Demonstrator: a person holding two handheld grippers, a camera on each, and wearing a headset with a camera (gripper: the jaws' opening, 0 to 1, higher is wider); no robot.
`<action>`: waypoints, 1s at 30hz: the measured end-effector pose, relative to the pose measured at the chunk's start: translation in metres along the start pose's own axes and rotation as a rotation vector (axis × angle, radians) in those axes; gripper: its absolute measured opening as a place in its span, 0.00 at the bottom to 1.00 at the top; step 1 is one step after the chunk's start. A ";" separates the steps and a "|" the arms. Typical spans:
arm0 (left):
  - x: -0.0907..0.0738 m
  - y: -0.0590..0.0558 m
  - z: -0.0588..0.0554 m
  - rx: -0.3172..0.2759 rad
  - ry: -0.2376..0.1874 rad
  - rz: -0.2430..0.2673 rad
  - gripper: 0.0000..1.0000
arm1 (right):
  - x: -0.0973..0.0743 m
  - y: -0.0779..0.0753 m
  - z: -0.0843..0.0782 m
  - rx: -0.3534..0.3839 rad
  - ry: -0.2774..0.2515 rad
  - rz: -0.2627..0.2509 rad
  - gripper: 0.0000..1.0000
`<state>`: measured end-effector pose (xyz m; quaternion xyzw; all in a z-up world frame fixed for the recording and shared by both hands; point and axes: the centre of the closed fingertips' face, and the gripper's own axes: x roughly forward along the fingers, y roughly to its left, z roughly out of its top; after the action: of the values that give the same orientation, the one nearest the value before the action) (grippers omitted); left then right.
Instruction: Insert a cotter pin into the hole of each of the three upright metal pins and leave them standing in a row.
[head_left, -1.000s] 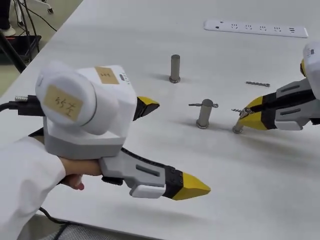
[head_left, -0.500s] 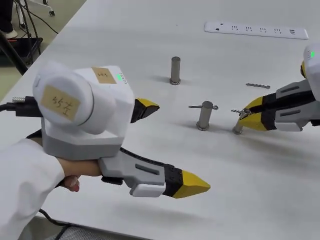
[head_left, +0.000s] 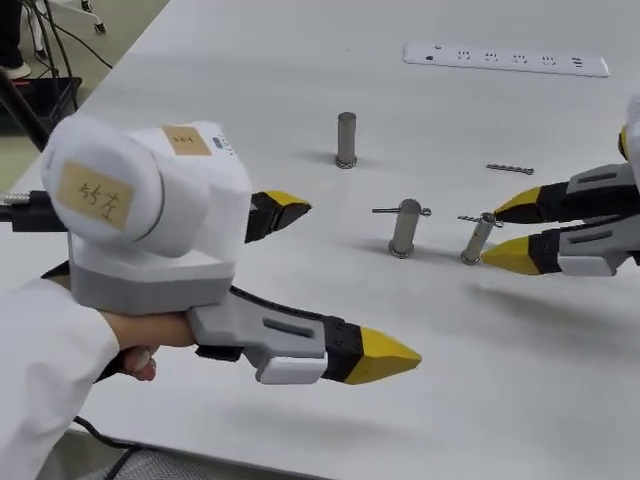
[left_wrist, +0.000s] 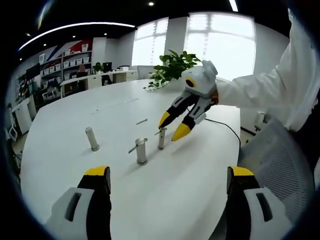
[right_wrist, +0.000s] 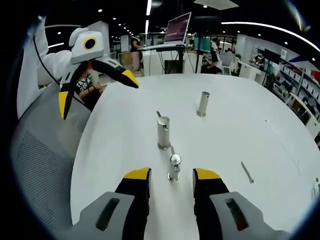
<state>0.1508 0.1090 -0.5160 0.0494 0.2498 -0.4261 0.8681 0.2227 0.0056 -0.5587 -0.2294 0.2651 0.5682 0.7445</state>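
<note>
Three short metal pins stand on the white table (head_left: 300, 60). The far pin (head_left: 346, 139) (left_wrist: 91, 138) (right_wrist: 203, 103) is bare. A cotter pin crosses the top of the middle pin (head_left: 404, 228) (left_wrist: 141, 151) (right_wrist: 163, 132). The near right pin (head_left: 476, 238) (left_wrist: 161, 138) (right_wrist: 174, 167) also carries a cotter pin. My right gripper (head_left: 497, 235) (left_wrist: 177, 120) (right_wrist: 172, 175) is open, its yellow tips on either side of that pin. My left gripper (head_left: 345, 280) (left_wrist: 169, 175) (right_wrist: 95, 55) hangs open and empty at the near left.
A loose cotter pin (head_left: 510, 169) (right_wrist: 247, 171) lies beyond the right gripper. A white power strip (head_left: 505, 60) lies at the table's far edge. Desks, shelves and a potted plant stand in the room behind.
My right gripper was shut at the top of the near right pin; its jaws have parted and let go. The left gripper has held about the same place.
</note>
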 end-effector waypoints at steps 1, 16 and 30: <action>0.000 0.000 0.001 -0.004 -0.005 0.002 0.96 | -0.005 -0.003 -0.002 0.008 -0.009 -0.016 0.32; -0.004 0.005 0.014 -0.056 -0.068 0.030 0.99 | -0.050 0.010 0.000 0.167 -0.104 -0.144 0.61; -0.013 0.010 0.007 -0.100 -0.062 0.039 0.99 | -0.067 0.021 -0.001 0.277 -0.196 -0.179 0.77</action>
<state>0.1544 0.1222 -0.5046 -0.0024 0.2426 -0.3976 0.8849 0.1883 -0.0384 -0.5165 -0.0908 0.2455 0.4773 0.8388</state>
